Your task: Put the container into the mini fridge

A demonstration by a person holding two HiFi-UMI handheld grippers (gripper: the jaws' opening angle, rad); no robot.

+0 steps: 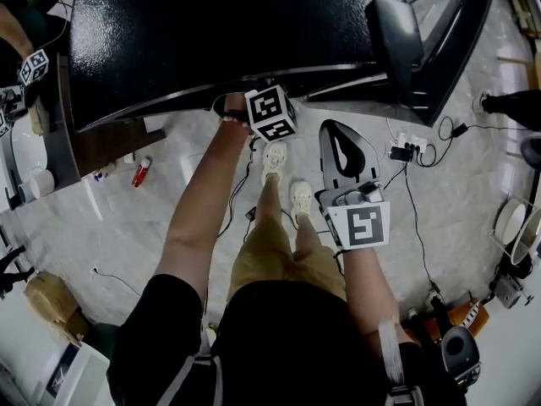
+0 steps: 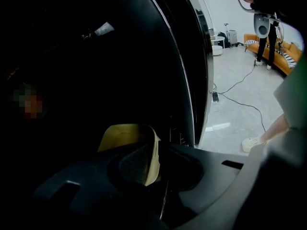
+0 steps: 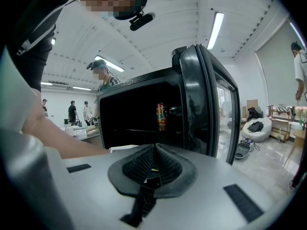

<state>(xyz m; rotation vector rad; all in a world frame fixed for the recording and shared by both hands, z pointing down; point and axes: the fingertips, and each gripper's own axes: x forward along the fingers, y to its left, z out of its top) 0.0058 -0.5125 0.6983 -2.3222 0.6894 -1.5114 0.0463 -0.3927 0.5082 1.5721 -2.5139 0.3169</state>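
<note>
The black mini fridge (image 1: 228, 32) fills the top of the head view, its door (image 1: 439, 49) swung open to the right. My left gripper, marker cube (image 1: 270, 113) showing, reaches under the fridge's top, so its jaws are hidden in that view. In the left gripper view the left gripper (image 2: 153, 157) is shut on the wall of a yellowish container (image 2: 125, 135), inside the dark fridge. My right gripper (image 1: 338, 138) hangs back in front of the fridge. In its own view the right gripper (image 3: 154, 150) is shut on nothing, facing the fridge (image 3: 139, 109).
A can (image 3: 160, 116) stands inside the fridge near the door (image 3: 206, 104). On the floor lie cables and a power strip (image 1: 404, 146), and a red bottle (image 1: 141, 172) at the left. The person's feet (image 1: 287, 180) are just before the fridge. Other people stand behind.
</note>
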